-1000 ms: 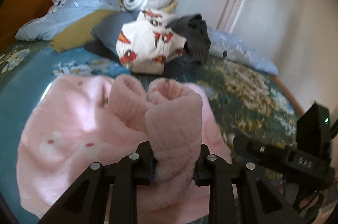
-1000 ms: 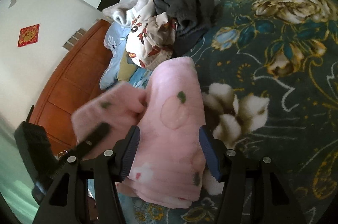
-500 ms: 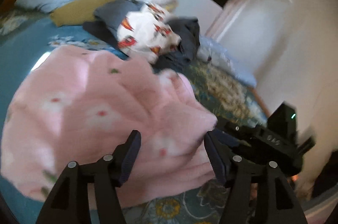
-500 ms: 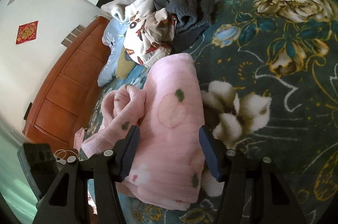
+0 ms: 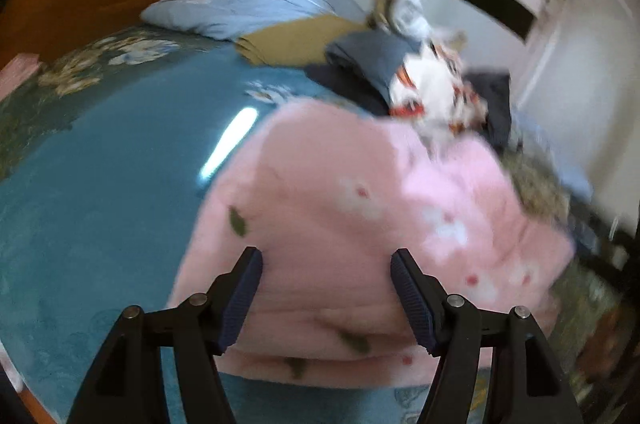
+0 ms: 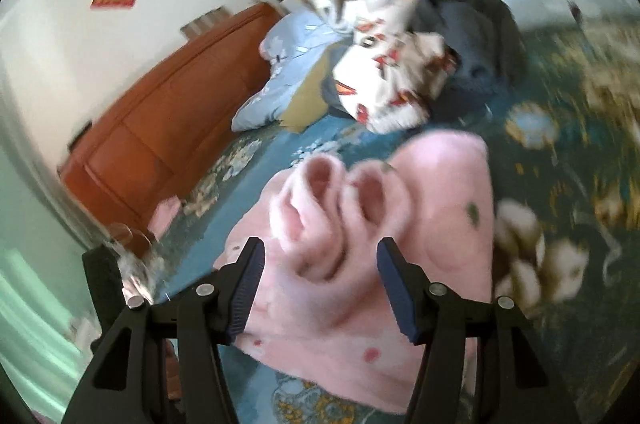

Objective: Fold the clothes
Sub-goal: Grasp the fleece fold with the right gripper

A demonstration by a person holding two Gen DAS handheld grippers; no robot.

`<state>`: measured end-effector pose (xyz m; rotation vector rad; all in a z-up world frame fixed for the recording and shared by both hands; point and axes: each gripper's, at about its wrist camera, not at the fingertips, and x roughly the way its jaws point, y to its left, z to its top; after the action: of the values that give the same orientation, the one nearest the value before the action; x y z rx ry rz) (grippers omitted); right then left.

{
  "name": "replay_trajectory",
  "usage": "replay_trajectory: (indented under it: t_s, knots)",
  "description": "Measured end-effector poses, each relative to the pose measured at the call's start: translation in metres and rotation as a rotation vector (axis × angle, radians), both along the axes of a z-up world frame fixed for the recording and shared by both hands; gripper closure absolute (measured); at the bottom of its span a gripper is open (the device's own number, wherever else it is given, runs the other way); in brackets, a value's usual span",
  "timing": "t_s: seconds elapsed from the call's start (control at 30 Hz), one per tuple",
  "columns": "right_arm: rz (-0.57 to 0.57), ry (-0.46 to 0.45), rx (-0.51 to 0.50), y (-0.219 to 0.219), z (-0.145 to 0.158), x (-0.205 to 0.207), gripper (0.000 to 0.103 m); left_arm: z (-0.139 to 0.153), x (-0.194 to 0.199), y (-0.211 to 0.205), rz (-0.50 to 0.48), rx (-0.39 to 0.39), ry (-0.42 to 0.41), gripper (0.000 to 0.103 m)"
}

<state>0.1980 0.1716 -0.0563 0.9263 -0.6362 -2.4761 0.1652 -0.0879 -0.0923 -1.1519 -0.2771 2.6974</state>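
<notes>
Released a second ago, the pink garment [image 5: 360, 208] now lies folded on the bed [image 5: 100, 184], just ahead of both grippers. Left gripper [image 5: 326, 294] jaws are opening, empty; right gripper [image 6: 318, 288] jaws stand apart, gripping nothing.

Behind the pink fleece garment [image 5: 360, 224], the clothes pile [image 5: 432, 92] smears into motion blur, perhaps several garments, details unreadable.

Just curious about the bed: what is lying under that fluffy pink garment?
The pink garment lies on a teal floral bedspread, which shows all around its edges. Whatever is directly beneath its middle is covered, so anything tucked there cannot be seen.
</notes>
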Motion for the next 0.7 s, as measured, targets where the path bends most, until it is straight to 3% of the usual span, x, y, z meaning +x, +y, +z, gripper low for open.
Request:
replay_trajectory:
  t_s: [0.07, 0.1, 0.23, 0.3, 0.5, 0.63, 0.7]
  knots:
    - [0.035, -0.007, 0.008, -0.011, 0.005, -0.009, 0.043, -0.009, 0.0, 0.008, -0.008, -0.069, -0.007, 0.032]
    - [0.052, -0.01, 0.019, -0.017, 0.007, -0.013, 0.043, -0.012, 0.002, 0.006, -0.011, -0.061, -0.001, 0.032]
    - [0.071, -0.032, 0.124, -0.037, 0.006, -0.027, 0.043, -0.018, 0.008, -0.016, -0.01, 0.052, -0.003, 0.032]
    - [0.076, -0.047, 0.129, -0.038, 0.003, -0.033, 0.043, -0.022, 0.01, -0.024, -0.013, 0.096, 0.004, 0.032]
    - [0.15, -0.059, 0.151, -0.052, 0.003, -0.059, 0.043, -0.023, 0.018, -0.025, -0.012, 0.112, 0.017, 0.032]
    - [0.079, -0.157, 0.206, -0.048, -0.012, -0.082, 0.043, -0.025, 0.021, -0.036, -0.003, 0.164, 0.012, 0.032]
    - [0.077, -0.186, 0.185, -0.044, -0.02, -0.089, 0.043, -0.027, 0.02, -0.039, 0.001, 0.184, 0.007, 0.032]
